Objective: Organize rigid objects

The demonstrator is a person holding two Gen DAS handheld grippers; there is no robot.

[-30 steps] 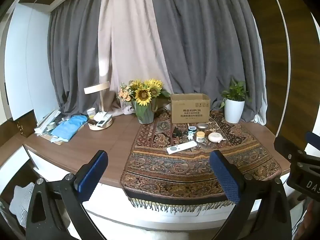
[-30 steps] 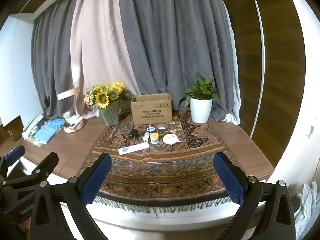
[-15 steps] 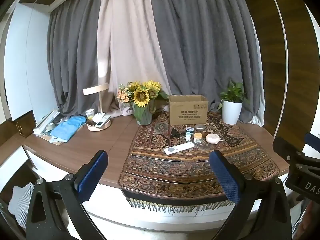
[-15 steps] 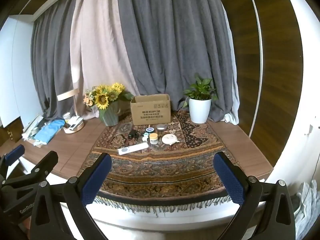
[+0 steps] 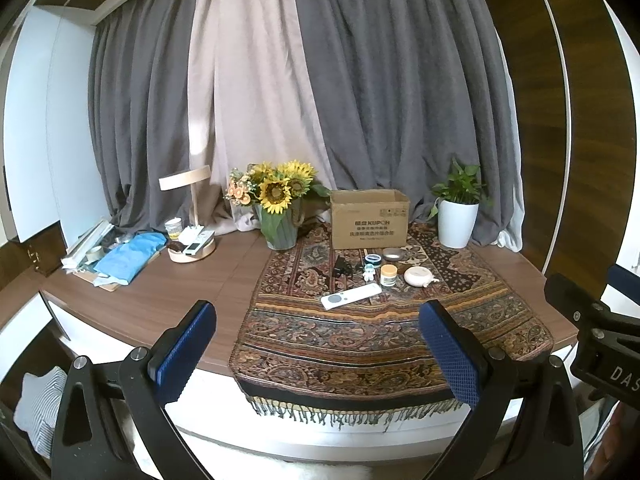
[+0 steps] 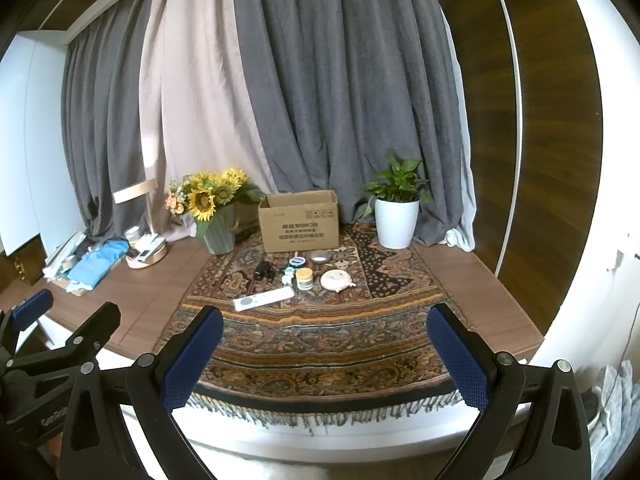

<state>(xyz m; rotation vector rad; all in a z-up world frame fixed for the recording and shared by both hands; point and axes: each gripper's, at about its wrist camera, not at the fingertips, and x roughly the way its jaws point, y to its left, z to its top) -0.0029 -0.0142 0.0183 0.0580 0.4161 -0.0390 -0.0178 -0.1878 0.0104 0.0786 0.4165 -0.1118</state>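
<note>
An open cardboard box [image 5: 370, 219] [image 6: 300, 222] stands at the back of a patterned rug [image 5: 380, 328] [image 6: 320, 340]. In front of it lie a white remote [image 5: 351, 296] [image 6: 269, 298], a yellow-lidded jar [image 5: 388, 275] [image 6: 304, 279], a round white case [image 5: 417, 276] [image 6: 335, 280], a grey tin [image 5: 393, 255] [image 6: 320, 257], a blue-rimmed tin [image 5: 372, 258], a small white figure [image 5: 369, 273] and a black item [image 5: 341, 269] [image 6: 262, 270]. My left gripper [image 5: 320, 354] and right gripper [image 6: 326, 356] are both open and empty, well short of the table's front edge.
A sunflower vase [image 5: 280, 216] stands left of the box and a white potted plant [image 5: 458, 216] to its right. A lamp with a tray base [image 5: 192, 248], a blue cloth [image 5: 128, 258] and clutter sit at the far left. Curtains hang behind.
Both views have drifted slightly; the table and objects sit a little further away and lower in frame. Both grippers stay open.
</note>
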